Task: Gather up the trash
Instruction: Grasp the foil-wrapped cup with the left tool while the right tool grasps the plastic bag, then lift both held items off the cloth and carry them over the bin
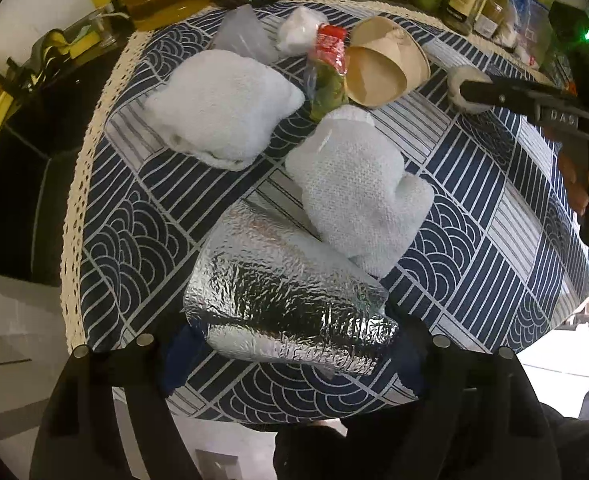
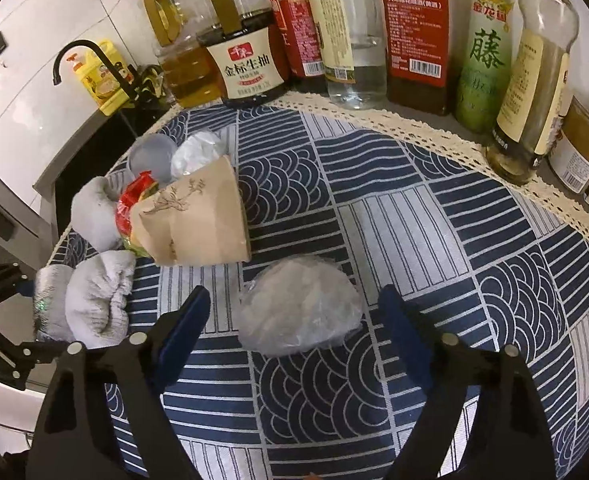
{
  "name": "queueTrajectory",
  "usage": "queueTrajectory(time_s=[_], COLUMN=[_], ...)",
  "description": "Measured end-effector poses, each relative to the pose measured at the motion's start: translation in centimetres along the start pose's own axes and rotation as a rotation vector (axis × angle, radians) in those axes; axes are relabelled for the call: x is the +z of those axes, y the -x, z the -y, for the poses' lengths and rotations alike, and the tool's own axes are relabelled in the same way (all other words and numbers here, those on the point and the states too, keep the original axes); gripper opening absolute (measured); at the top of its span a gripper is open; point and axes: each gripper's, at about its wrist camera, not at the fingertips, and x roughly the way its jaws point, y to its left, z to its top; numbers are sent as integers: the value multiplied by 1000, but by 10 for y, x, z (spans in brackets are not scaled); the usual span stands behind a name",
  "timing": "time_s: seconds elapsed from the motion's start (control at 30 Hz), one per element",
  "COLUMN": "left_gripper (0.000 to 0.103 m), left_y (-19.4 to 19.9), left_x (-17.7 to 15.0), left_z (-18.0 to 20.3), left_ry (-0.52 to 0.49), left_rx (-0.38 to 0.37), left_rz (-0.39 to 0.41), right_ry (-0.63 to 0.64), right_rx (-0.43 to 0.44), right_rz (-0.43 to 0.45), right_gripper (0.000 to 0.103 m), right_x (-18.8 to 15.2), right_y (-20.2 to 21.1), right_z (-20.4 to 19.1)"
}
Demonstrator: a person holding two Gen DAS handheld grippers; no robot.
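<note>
A crumpled silver foil bag (image 1: pixel 290 304) lies at the near table edge between the open fingers of my left gripper (image 1: pixel 294 354); whether they touch it I cannot tell. Behind it lie two white cloth wads (image 1: pixel 358 188) (image 1: pixel 222 108), a tipped brown paper cup (image 1: pixel 386 62), a red-green wrapper (image 1: pixel 328 68) and a white wad (image 1: pixel 300 28). My right gripper (image 2: pixel 298 320) is open around a clear plastic ball (image 2: pixel 300 308) on the cloth. The right gripper also shows in the left wrist view (image 1: pixel 470 88). The cup (image 2: pixel 198 216) lies left of the ball.
A blue-and-white patterned tablecloth (image 2: pixel 414 216) with a lace border covers the table. Several sauce and oil bottles (image 2: pixel 246 40) stand along the back edge. A black faucet (image 2: pixel 90 60) and sink are at the left. A clear lid (image 2: pixel 152 156) lies near the cup.
</note>
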Motion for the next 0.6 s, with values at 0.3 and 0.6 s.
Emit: queueTrajectory(time_s=[0.3, 0.6], left_gripper=[77, 77], left_y=[11, 27], left_x=[-6, -5], left_z=[-10, -9], left_ry=[37, 1], left_rx=[5, -19], left_rz=[32, 85], right_ry=[11, -35], right_rx=[1, -8], right_rz=[-22, 26], right_gripper=[57, 56], right_x=[-2, -17], right_y=[-1, 28], right_z=[-1, -18])
